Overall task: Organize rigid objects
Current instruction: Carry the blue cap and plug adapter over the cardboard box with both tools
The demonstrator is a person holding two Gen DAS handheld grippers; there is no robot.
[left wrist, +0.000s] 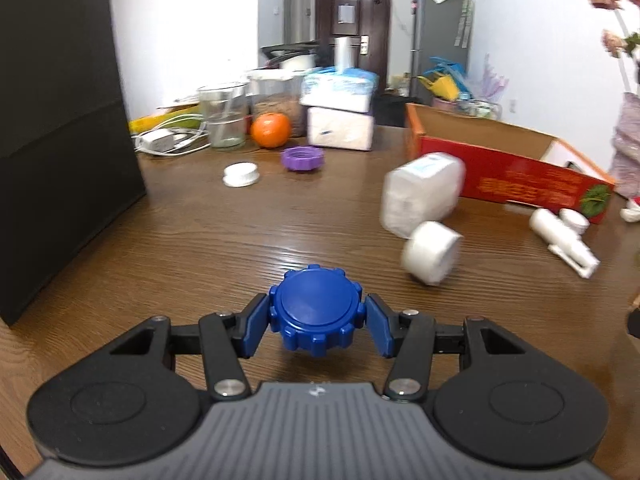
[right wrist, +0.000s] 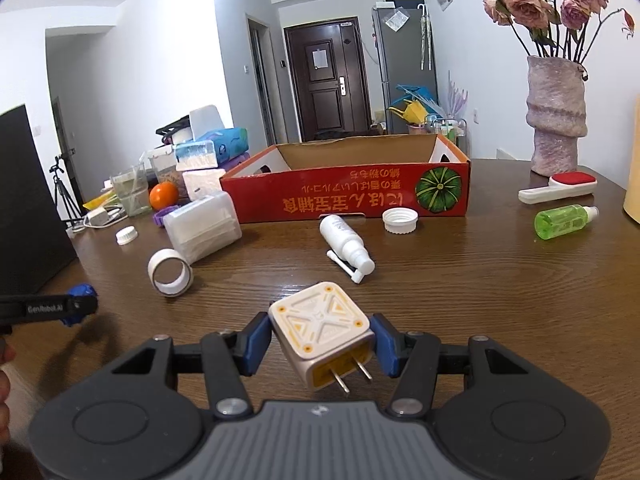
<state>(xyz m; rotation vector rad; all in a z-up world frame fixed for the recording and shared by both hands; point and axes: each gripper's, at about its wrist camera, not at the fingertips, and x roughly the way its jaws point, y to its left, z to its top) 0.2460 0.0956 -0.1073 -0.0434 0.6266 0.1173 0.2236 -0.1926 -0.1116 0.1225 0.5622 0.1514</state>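
The left tool point(left wrist: 318, 322) was clenched on a blue ridged cap point(left wrist: 316, 312), held just above the wooden tabletop point(left wrist: 224, 240), well in front of the red cardboard box point(right wrist: 352, 192). The right tool point(right wrist: 320, 338) gripped a white-and-orange plug adapter point(right wrist: 322, 338) by its sides, prongs pointing back toward the camera, also in front of the box. Against the box's front wall lay a white spray bottle point(right wrist: 346, 246) and a white cap point(right wrist: 400, 220); off the box's left corner sat a translucent plastic case point(right wrist: 202, 226) with a tape roll point(right wrist: 171, 272) touching or just beside it; to the box's right lay a green bottle point(right wrist: 564, 221)
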